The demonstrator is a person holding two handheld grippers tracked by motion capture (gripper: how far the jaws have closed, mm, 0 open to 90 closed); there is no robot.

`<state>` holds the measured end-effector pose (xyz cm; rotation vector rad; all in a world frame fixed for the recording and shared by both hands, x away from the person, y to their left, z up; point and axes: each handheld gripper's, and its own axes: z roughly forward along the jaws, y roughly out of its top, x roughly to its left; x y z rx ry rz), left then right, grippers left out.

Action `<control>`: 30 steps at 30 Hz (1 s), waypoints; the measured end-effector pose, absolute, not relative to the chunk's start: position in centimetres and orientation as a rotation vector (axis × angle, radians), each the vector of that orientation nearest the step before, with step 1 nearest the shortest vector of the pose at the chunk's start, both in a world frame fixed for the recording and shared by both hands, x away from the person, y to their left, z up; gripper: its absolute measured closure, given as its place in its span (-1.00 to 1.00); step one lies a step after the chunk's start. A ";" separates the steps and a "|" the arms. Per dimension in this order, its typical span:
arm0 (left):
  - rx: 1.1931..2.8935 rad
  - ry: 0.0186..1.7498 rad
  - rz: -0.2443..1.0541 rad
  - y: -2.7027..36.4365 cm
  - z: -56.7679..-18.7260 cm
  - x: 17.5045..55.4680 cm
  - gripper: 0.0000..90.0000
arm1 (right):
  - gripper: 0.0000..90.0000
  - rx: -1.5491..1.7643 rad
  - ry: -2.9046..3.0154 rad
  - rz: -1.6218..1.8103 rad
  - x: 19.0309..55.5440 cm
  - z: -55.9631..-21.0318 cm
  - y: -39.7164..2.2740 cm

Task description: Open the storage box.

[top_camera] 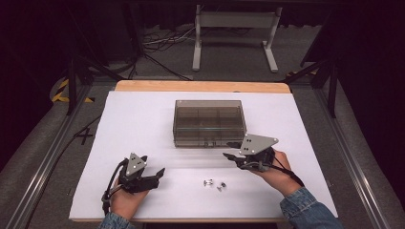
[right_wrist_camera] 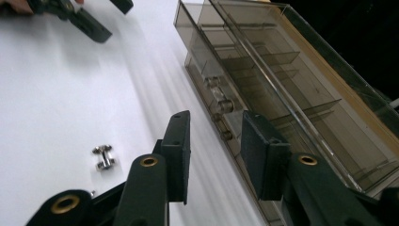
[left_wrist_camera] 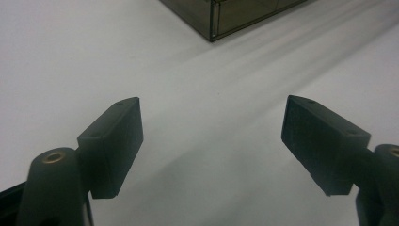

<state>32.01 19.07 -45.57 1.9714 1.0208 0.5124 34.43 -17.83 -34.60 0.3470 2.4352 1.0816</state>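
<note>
A smoked clear plastic compartment box [top_camera: 209,121] with its lid down stands at the middle of the white sheet; its front latch [right_wrist_camera: 221,101] faces the person. My right gripper [top_camera: 230,150] hovers just off the box's front right corner, a little above the sheet, open with nothing between its jaws [right_wrist_camera: 215,117]. Two small shiny metal parts [top_camera: 208,182] [top_camera: 221,185] lie on the sheet near the front edge; one [right_wrist_camera: 104,157] lies left of the right jaws. My left gripper [top_camera: 159,174] rests at the front left, wide open and empty [left_wrist_camera: 212,101], pointing toward the box's corner [left_wrist_camera: 235,14].
The white sheet [top_camera: 143,119] covers a wooden table whose far edge [top_camera: 200,86] shows behind the box. Metal rails [top_camera: 43,162] run along both sides on the floor. A white table frame [top_camera: 234,33] stands farther back.
</note>
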 end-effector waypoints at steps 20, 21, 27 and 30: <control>1.967 1.026 0.512 19.1 -45.6 32.0 -0.52 | 0.47 0.431 2.573 1.031 37.5 -32.3 -16.8; 1.967 1.026 0.512 19.1 -45.6 32.0 -0.52 | 0.47 0.435 2.573 1.037 37.7 -32.2 -16.8; 1.970 1.027 0.510 19.0 -45.6 32.0 -0.52 | 0.48 0.451 2.602 1.026 38.7 -32.0 -17.1; 1.970 1.026 0.509 19.1 -45.6 32.0 -0.52 | 0.46 0.458 2.618 1.037 39.3 -31.9 -17.4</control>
